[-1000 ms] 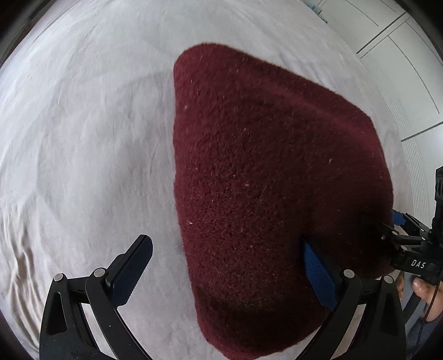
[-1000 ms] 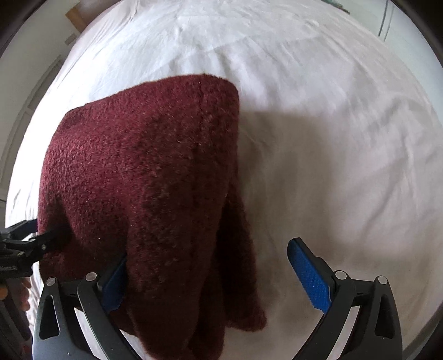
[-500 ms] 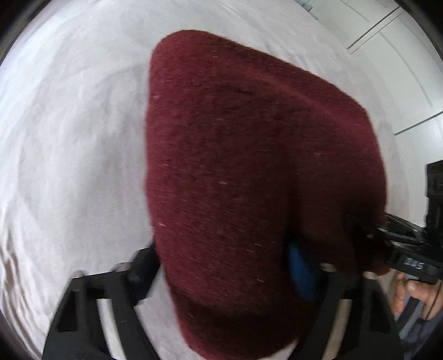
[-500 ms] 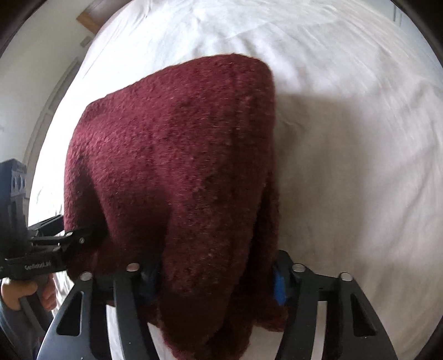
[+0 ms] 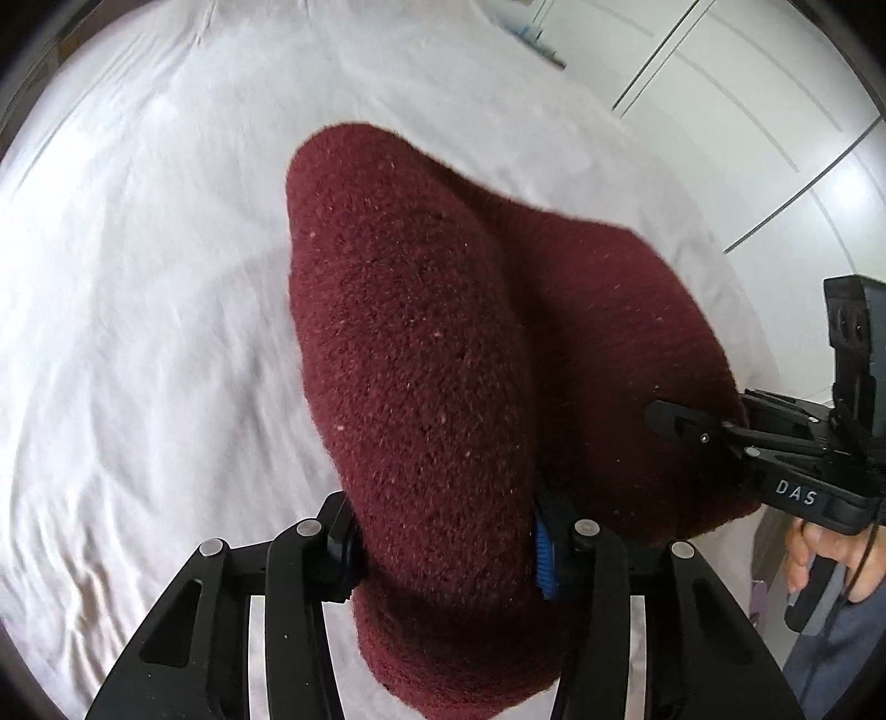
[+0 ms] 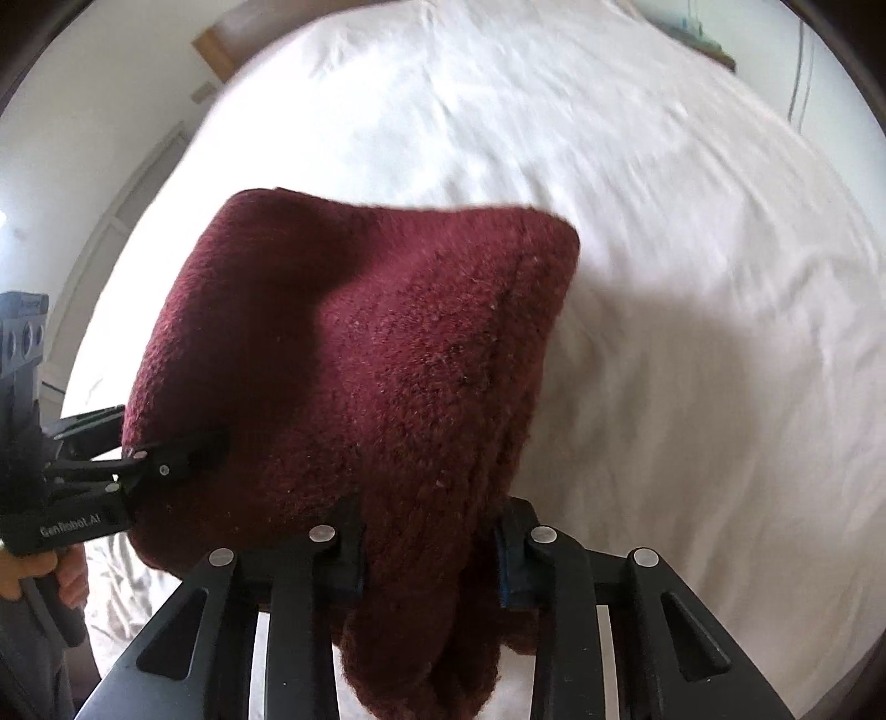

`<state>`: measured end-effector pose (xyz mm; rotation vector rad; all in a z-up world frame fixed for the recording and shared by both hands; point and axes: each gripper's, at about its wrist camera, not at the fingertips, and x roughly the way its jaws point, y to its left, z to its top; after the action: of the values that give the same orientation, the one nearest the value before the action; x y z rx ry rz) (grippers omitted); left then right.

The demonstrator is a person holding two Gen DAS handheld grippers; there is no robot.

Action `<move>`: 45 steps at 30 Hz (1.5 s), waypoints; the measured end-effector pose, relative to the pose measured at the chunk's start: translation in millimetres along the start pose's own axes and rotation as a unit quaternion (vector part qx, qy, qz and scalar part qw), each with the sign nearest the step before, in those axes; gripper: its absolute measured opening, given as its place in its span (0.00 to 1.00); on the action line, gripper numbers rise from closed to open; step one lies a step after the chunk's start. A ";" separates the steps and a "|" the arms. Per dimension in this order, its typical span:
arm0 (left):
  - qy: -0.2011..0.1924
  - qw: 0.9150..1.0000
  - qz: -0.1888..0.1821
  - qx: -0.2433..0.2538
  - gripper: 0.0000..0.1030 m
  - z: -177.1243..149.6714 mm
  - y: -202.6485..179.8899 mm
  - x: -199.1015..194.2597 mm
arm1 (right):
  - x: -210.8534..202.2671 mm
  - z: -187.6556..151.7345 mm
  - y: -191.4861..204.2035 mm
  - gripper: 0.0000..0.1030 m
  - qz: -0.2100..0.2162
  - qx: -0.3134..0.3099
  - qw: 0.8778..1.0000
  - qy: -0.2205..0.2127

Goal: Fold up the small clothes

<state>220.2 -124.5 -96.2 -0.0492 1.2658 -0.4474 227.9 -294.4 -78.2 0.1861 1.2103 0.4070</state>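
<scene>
Garment: one dark red knitted piece, thick and fuzzy, which we are holding by its near edge over a bed spread with a white sheet.

Left gripper: its jaws have just been closing, and its fingers are now pressing into the knit on both sides, a thick fold bunched between them. Below the grip, a short lump of fabric is hanging toward the camera.

Right gripper: its jaws have likewise just been closing, and its fingers are clamping a gathered roll of the same garment, with a doubled end drooping beneath them.

Between the two grips the knit is sagging into a broad hood shape, its far end reaching down toward the sheet; we cannot tell whether that end is touching the bed.

Each camera is catching the other gripper at the frame edge, biting the garment's side, with a hand wrapped around its handle.

Surroundings: white panelled doors beyond the bed in the left view; a wooden headboard corner in the right view.
</scene>
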 end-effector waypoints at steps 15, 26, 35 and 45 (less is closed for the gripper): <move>-0.019 0.998 0.031 -0.059 0.41 -38.6 53.0 -16.5 | 62.8 -1.8 105.9 0.31 0.023 -0.044 0.998 0.033; 0.002 0.994 0.090 -0.067 0.75 -92.9 42.3 22.2 | 113.0 -2.7 93.3 0.55 0.011 -0.025 0.997 0.078; -0.013 0.988 0.130 -0.083 0.93 -81.8 36.5 -1.5 | 75.7 4.7 117.5 0.79 -0.064 -0.083 0.994 0.010; -0.061 0.982 0.152 -0.092 0.99 -91.7 47.8 -41.4 | 50.9 -36.8 124.5 1.00 -0.087 -0.092 0.991 -0.034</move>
<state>140.0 -47.2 -100.5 -0.0374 1.1668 -0.0620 182.8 -163.1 -91.3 -0.0642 1.1059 0.3561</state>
